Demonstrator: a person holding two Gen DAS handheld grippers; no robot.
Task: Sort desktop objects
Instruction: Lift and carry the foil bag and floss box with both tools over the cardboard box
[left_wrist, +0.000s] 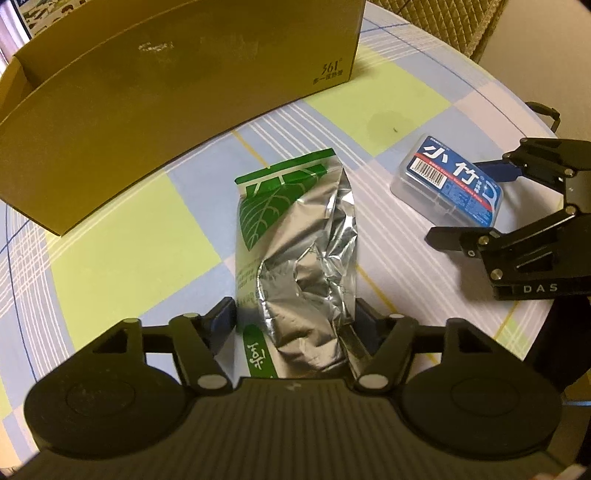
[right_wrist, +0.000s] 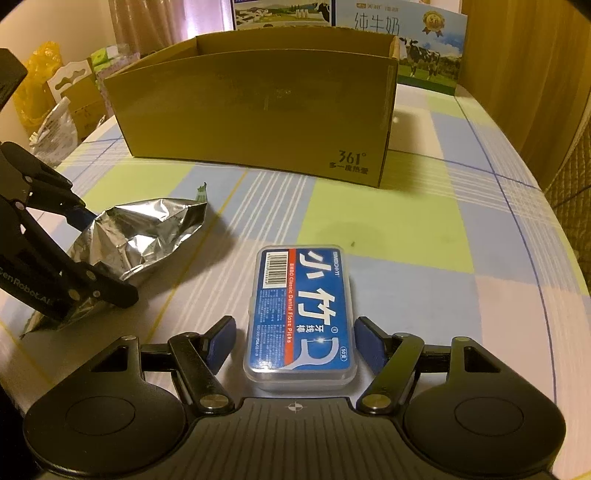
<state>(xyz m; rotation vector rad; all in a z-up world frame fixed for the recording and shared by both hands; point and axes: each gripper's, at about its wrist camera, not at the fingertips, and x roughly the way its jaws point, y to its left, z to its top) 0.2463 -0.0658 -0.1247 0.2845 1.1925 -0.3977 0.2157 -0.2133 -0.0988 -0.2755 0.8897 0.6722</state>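
Half the foil pouch (left_wrist: 295, 258) behind fingers (left_wrist: 221, 317)

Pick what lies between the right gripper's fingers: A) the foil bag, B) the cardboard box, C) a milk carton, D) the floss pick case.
D: in the right wrist view the floss pick case lies flat on the table between the open fingers of the right gripper, with a gap on each side; the foil bag is off to the left.

Checked tablecloth (right_wrist: 424, 229), milk cartons (right_wrist: 424, 44) behind, yellow bag (right_wrist: 40, 66) and quilted chair back (left_wrist: 454, 22) off-table.
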